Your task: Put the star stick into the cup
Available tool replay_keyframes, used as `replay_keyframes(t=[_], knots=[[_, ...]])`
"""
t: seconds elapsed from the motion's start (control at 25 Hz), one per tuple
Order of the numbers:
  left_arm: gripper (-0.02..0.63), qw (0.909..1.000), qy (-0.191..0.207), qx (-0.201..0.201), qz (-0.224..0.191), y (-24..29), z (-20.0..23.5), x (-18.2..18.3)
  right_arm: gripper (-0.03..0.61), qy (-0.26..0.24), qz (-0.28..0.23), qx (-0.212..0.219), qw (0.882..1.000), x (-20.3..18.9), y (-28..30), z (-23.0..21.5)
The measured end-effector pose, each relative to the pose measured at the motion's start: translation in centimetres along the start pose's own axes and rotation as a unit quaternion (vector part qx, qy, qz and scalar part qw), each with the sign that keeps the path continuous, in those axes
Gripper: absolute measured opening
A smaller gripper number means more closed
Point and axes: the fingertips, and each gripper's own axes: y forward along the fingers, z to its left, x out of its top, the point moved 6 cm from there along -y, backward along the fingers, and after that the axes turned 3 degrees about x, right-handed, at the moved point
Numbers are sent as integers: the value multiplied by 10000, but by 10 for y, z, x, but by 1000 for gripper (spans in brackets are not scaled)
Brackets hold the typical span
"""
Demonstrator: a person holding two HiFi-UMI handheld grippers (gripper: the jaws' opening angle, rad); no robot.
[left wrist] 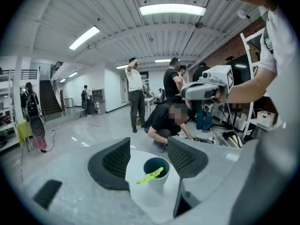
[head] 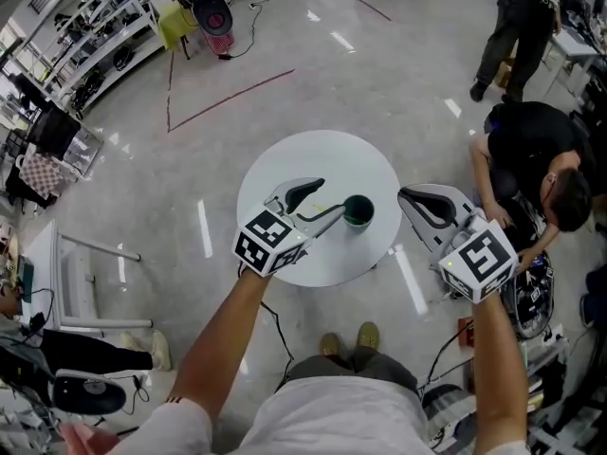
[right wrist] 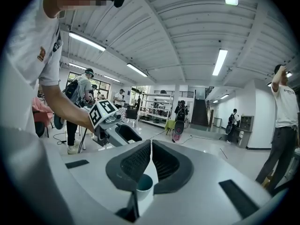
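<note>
A glossy grey floor (head: 285,64) spreads beneath a round white worktop (head: 322,159), over which a person in a white shirt holds two grippers. A person in black (head: 531,159) crouches on the floor off to the outer side of the right gripper's jaws, and shows in the left gripper view beyond its jaws.

The left gripper (head: 330,199) hangs above the near part of the worktop. Its jaws stand wide apart with nothing pinched between them. In the left gripper view (left wrist: 149,146) the gap frames a patch of the worktop (left wrist: 136,198).

The right gripper (head: 406,195) is held off the worktop's edge, to the cup's right in the head view. Its jaws are pressed together, leaving only a thin seam in the right gripper view (right wrist: 151,146), and they grip nothing.

A dark green cup (head: 358,211) stands upright on the worktop just ahead of the left jaws. From that gripper's camera it sits in the middle of the gap, below and beyond the jaw tips (left wrist: 156,170). From the right gripper's camera the cup (right wrist: 144,184) peeks out low under the closed jaws.

The yellow-green star stick (left wrist: 151,175) lies tilted across the cup's near rim. One end sits inside the mouth and the other pokes out toward the left-hand jaw, clear of both jaws.
</note>
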Motion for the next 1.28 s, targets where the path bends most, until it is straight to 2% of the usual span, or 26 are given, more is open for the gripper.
replay_keyframes(t=[0.16,0.36,0.68,0.88,1.28], knots=[[244,9979,-30,201,-607,-16,-7,27,14,-34,-102,52,9999,4,-3,3],[242,9901,-76,234,-1381,-39,-19,61,14,-66,-291,82,9995,16,-5,7],[109,9671,-433,268,-2494,-73,-36,98,14,221,-937,56,9953,42,-18,8],[50,9557,-519,277,-2883,-93,-46,108,14,258,-1242,-17,9919,57,-26,18],[15,9456,-436,118,-3221,-103,-64,125,12,167,-1758,-89,9843,84,-42,33]])
